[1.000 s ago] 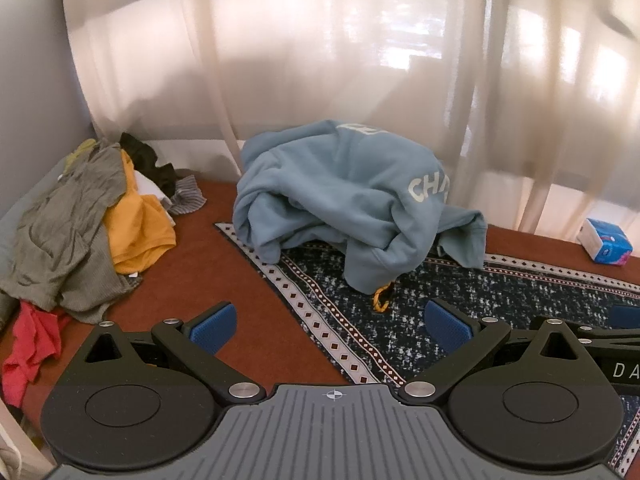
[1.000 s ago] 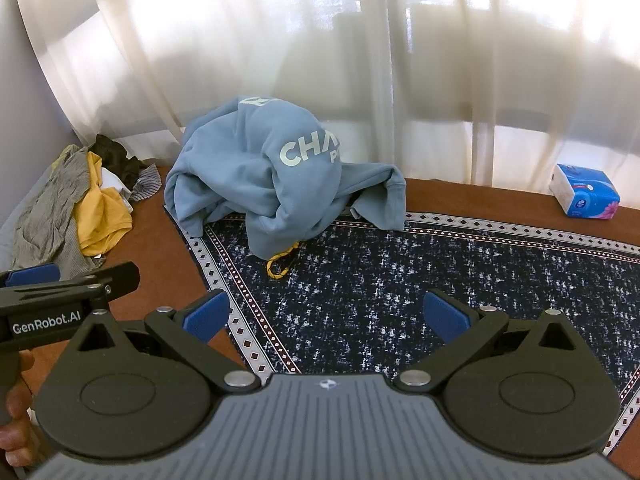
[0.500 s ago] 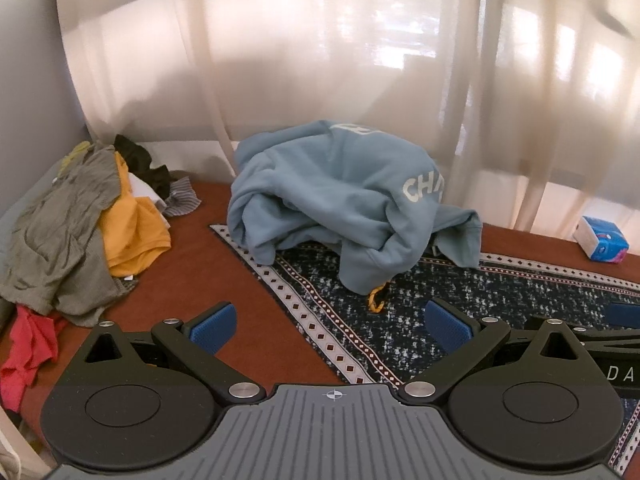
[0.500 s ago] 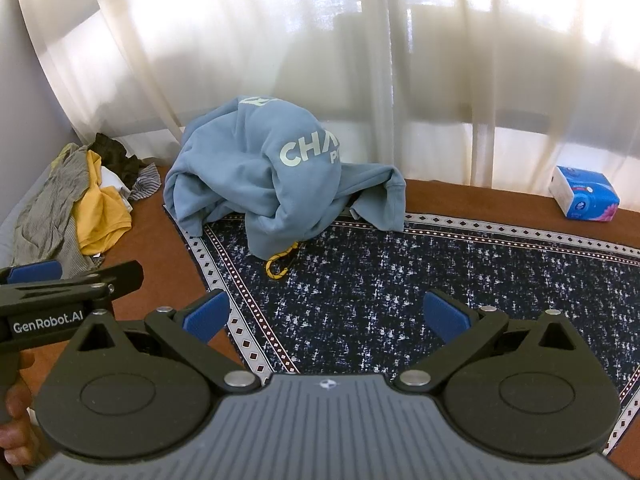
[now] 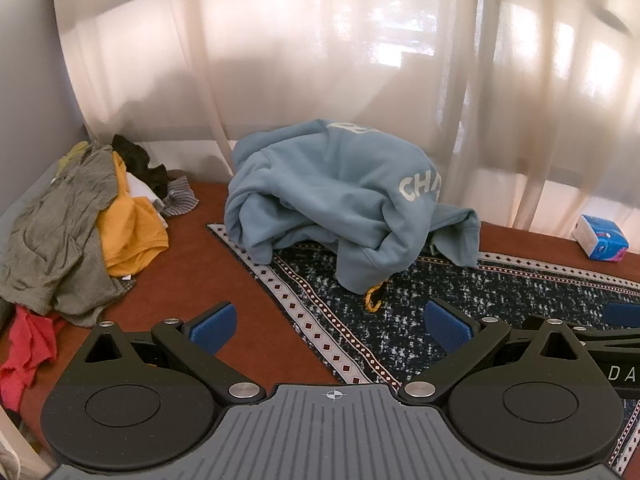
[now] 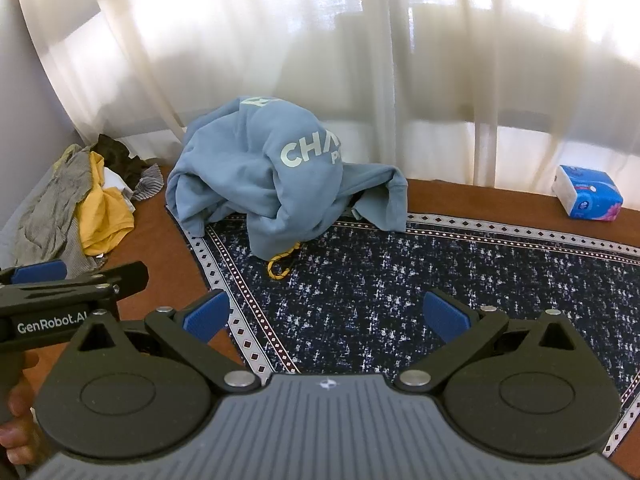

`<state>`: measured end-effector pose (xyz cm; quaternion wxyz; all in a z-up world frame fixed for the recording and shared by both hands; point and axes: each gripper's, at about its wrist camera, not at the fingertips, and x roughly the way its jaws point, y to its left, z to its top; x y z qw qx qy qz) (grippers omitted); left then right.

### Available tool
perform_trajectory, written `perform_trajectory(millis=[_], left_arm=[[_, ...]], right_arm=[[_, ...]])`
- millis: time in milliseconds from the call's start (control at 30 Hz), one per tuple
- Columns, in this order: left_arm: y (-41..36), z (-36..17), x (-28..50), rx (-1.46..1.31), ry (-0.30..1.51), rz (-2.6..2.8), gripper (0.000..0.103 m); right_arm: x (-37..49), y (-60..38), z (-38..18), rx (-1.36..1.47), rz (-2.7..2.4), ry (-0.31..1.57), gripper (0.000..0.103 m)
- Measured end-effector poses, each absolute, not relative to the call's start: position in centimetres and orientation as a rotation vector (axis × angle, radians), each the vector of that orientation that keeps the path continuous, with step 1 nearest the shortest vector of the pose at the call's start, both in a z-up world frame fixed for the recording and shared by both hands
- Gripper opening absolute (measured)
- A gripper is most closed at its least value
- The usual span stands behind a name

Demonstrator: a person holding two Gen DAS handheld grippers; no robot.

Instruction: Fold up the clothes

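Both wrist views face the sweatshirt (image 5: 340, 200) nearby.

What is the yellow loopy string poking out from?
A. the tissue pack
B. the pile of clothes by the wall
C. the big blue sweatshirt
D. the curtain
C: the yellow string hangs out from under the bottom edge of the crumpled blue sweatshirt and lies on the patterned rug.

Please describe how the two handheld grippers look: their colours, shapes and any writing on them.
The left gripper and right gripper look alike: black linkage arms with silver rivets, round black discs, a ribbed grey body and blue textured pads on the fingers. In the right wrist view, the left gripper's side reads "GenRobot.AI" in white. A bare hand grips its handle.
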<state>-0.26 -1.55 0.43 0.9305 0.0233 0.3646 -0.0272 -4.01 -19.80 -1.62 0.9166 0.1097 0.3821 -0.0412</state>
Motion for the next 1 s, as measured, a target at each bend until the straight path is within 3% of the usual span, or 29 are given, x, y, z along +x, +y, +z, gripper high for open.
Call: perform_trajectory(millis=[600, 1000], left_arm=[[-3.9, -1.2, 1.5, 0.037, 0.793, 0.008, 0.103], [-0.5, -4.8, 11.5, 0.019, 0.863, -0.070, 0.103]], right_arm=[[-1.7, -22.7, -2.4, 0.180, 0.000, 0.828, 0.103], [6.0, -22.5, -3.7, 0.224, -0.050, 0.734, 0.103]])
